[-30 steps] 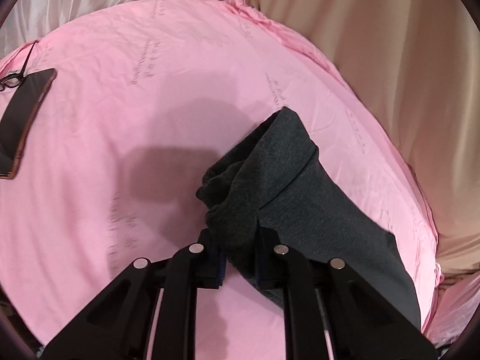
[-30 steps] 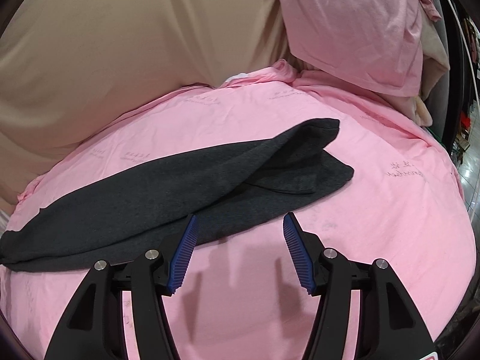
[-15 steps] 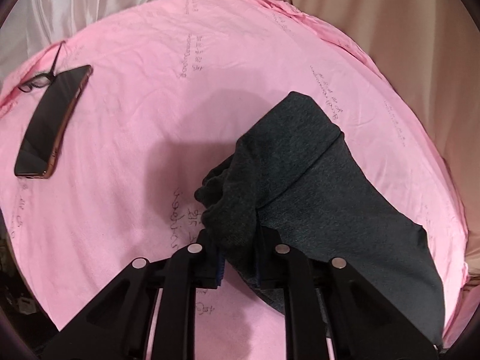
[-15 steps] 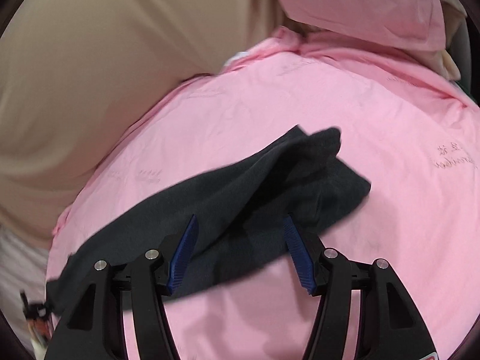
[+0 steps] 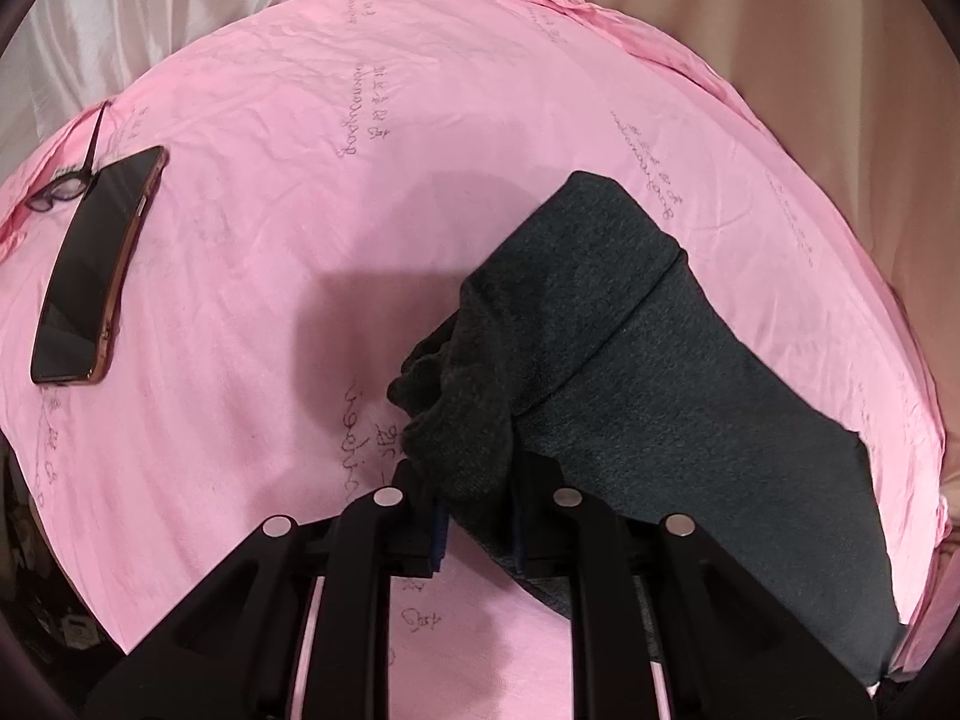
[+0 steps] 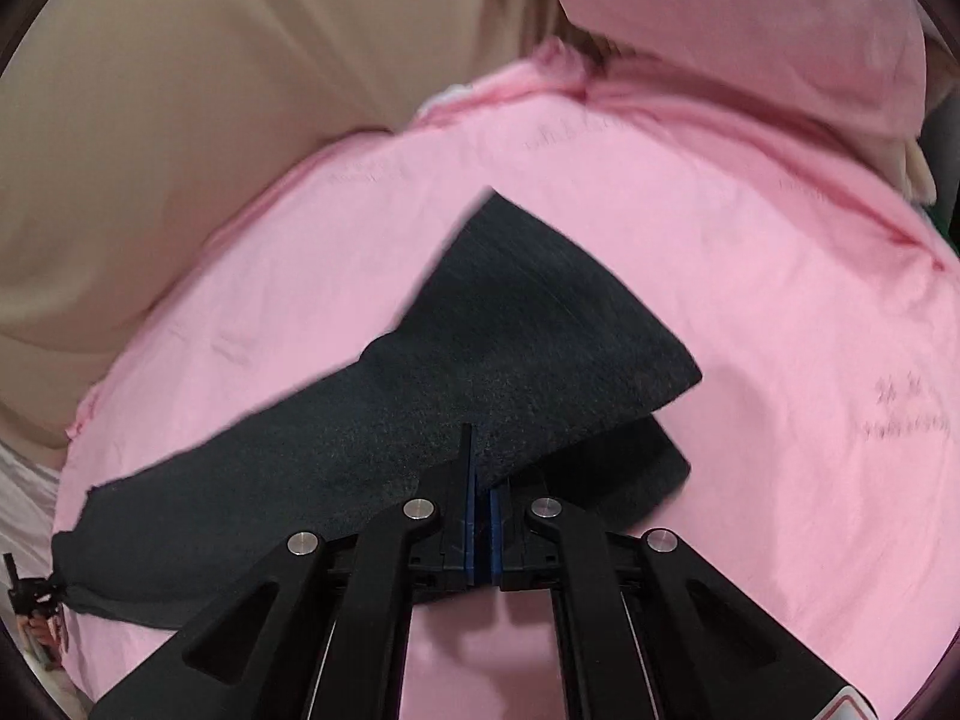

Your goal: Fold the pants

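Dark grey pants (image 5: pixel 648 396) lie on a pink bed sheet (image 5: pixel 300 240). My left gripper (image 5: pixel 480 510) is shut on a bunched end of the pants and holds it just above the sheet, with the fabric folded over towards the right. In the right wrist view the pants (image 6: pixel 480 360) stretch from lower left to the middle. My right gripper (image 6: pixel 479 498) is shut on the near edge of the pants, and a flap stands lifted above a lower layer.
A black phone (image 5: pixel 96 264) and a pair of glasses (image 5: pixel 66 186) lie at the left of the sheet. A beige cover (image 6: pixel 180 120) hangs beyond the bed. A pink pillow (image 6: pixel 750 24) sits at the far right.
My right gripper moved forward onto the pants and closed from wide open to shut on the near edge. My left gripper kept its hold and the fabric shifted slightly.
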A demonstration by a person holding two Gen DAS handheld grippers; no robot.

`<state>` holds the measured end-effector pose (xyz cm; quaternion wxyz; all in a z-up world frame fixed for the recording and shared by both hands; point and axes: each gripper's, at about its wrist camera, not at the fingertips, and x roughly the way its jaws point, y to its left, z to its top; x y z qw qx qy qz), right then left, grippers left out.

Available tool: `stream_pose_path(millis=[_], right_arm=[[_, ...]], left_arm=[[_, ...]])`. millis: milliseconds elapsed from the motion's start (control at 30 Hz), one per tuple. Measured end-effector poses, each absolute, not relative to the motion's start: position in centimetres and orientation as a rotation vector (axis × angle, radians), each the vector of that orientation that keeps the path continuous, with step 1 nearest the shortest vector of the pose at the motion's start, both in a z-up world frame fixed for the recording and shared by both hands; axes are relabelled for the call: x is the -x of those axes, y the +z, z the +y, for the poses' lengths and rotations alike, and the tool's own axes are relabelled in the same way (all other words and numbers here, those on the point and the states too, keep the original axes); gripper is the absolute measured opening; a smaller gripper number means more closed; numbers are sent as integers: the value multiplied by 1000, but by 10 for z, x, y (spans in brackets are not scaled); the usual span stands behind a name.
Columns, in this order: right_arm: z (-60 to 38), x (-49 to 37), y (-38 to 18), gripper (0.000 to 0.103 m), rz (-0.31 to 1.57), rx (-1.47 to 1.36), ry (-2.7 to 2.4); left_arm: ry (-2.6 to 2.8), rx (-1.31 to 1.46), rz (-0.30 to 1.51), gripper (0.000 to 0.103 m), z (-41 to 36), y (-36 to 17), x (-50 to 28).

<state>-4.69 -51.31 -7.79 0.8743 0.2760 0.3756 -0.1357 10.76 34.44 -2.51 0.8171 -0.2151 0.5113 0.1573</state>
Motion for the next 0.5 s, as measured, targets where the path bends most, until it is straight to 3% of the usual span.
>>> stream_pose_path(millis=[267,333,400,433,467,500], right_arm=[[-508,62,-57,2,716,-594,-268],[-512,60,-76,3,813,-557,-313],[-515,71,-76,4,789,-583,-296],[-513,77,-71,12,793,-584,-319],[-508,84,-63,17,790,-546,-374],[-501,89,-56,30,784,-502,-422]], left_arm=[[302,457,1088,16,349,-20,-108],[296,444,1099,19,349,-26,-108],[291,395,1103,32,348,-32,-107],[300,371,1096,38,347,-30,-104],[310,345,1087,50,345,-27,-99],[341,303,1069,56,344,-19,-89]])
